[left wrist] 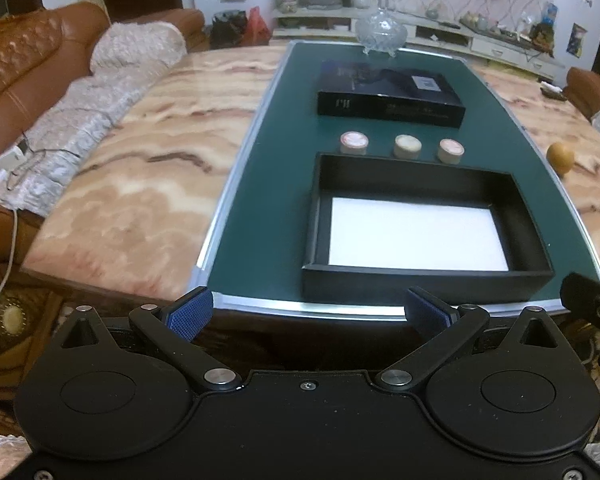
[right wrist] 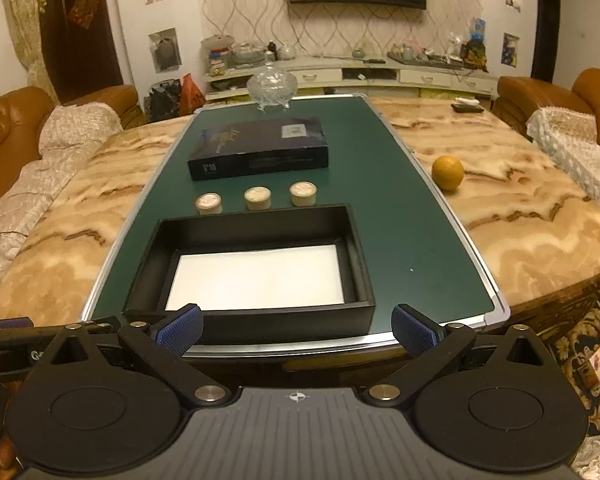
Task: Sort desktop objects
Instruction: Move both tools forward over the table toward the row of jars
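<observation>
Desktop objects lie on a green board [right wrist: 400, 216] that covers the middle of a marble table [right wrist: 520, 216]. Largest is the open tray [right wrist: 364, 276], black-walled with a white floor, sitting at the board's near edge and nothing inside it. Behind it, toward the board's middle, lies the closed dark box [right wrist: 260, 148], and at the far edge stands a glass bowl [right wrist: 272, 86]. Off the board, near the table's right edge, rests an orange [right wrist: 447, 172]. Smallest are three round caps [right wrist: 257, 198] in a row just behind the tray's far wall, close to it but apart from one another.

Both tools hover short of the near edge, holding nothing: the left gripper [left wrist: 306, 314] has its jaws spread wide, and so does the right gripper [right wrist: 298, 330].

Sorting looks not yet begun; the caps probably belong in the tray. Risks from here: the caps are low and smooth, so a pinch set too high could squirt one out and send it rolling off the board. Reaching over the tray, a finger could catch its wall and shove it off the near edge. The orange would roll if nudged.
</observation>
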Demonstrator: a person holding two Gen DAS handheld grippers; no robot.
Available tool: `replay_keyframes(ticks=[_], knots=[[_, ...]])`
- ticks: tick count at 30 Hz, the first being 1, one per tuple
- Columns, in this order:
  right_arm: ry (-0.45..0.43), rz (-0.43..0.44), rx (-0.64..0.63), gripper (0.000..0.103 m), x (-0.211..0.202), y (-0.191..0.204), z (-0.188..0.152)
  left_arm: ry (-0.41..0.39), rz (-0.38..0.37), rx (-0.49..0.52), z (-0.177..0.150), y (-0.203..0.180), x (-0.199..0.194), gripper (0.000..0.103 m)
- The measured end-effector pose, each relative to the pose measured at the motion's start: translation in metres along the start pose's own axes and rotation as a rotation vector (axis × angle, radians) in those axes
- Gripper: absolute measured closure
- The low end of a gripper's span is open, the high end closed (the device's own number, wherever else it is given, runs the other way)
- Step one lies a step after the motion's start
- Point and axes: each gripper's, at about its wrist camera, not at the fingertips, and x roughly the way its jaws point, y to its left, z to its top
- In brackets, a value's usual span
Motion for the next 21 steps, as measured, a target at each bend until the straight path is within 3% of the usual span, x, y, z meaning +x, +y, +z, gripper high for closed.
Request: replay_keyframes(ticks=[8, 21], knots=[[-0.033, -0.037, -0.087, 0.000, -0.011, 0.021, -0.008, 0.014, 0.000, 0.002, -0.004, 0.002, -0.005, 0.000], [0.031, 0.012, -0.024, 0.000, 0.002, 0.011, -0.006, 0.046, -0.001, 0.005, -0.008, 0.003, -0.006, 0.000]])
